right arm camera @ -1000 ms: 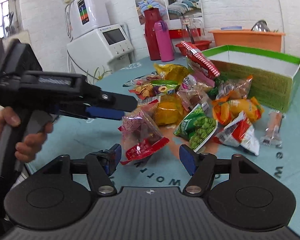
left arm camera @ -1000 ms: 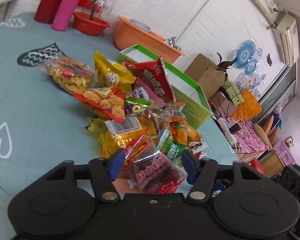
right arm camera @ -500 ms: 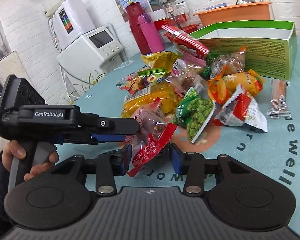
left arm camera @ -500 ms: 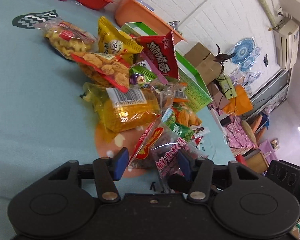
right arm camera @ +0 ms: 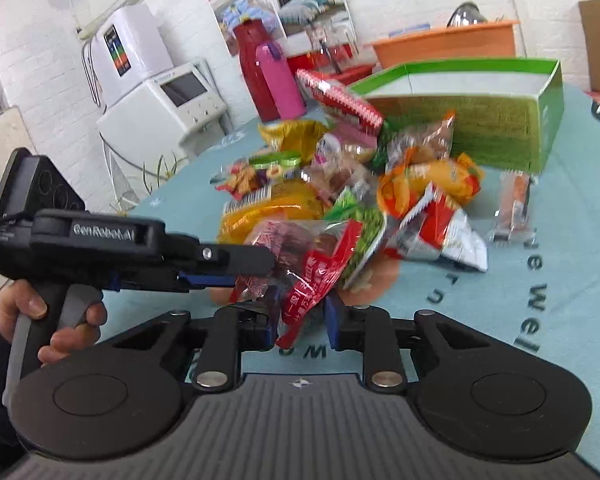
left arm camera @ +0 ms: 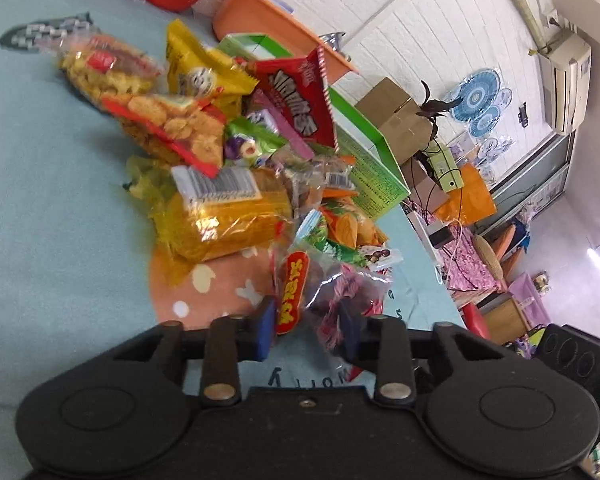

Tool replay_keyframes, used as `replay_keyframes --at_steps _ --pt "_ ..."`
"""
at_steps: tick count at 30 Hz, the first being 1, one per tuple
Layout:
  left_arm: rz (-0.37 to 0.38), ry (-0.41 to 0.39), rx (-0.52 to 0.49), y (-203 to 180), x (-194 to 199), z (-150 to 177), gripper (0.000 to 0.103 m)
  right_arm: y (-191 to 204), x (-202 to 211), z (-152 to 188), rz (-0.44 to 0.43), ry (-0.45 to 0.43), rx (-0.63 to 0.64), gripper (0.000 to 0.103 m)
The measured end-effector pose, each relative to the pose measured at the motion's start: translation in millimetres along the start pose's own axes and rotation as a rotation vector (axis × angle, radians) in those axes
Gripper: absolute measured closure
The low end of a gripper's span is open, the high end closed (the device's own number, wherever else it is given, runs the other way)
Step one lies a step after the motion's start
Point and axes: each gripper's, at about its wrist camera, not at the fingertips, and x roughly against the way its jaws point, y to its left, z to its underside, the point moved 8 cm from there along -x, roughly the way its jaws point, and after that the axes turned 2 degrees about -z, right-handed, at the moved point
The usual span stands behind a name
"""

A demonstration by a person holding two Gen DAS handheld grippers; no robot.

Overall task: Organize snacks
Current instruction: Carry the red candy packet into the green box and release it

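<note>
Right wrist view: right gripper (right arm camera: pixel 300 322) and left gripper (right arm camera: pixel 236 270) both clamped on red-trimmed snack packet (right arm camera: pixel 300 256). Best release one, then lift clear toward green box (right arm camera: pixel 500 120).

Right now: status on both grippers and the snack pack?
Left gripper and right gripper both closed on red date packet. Green box open, behind snack pile.
</note>
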Motion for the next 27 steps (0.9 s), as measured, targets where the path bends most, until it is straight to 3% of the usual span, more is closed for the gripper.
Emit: replay_keyframes --at_steps 5,14,21,27 --pt "0.029 -0.067 -0.065 -28.9 12.6 -23.5 0.081 0.0 19.7 -27.5 -0.025 -0.086 0.045 0.064" --pt "0.064 -0.151 -0.19 -84.2 -6.6 -92.5 0.08 -22.3 36.7 -97.6 0.032 -0.249 0.122 0.064" --pt "0.078 -0.103 -0.187 -96.3 -61.2 -133.6 0.08 -67.6 28.8 -129.3 0.091 -0.29 0.063 0.064" --pt "0.084 -0.05 -0.173 -94.2 -109.6 -151.9 0.08 -103.9 15.0 -135.8 0.151 -0.285 0.022 0.064"
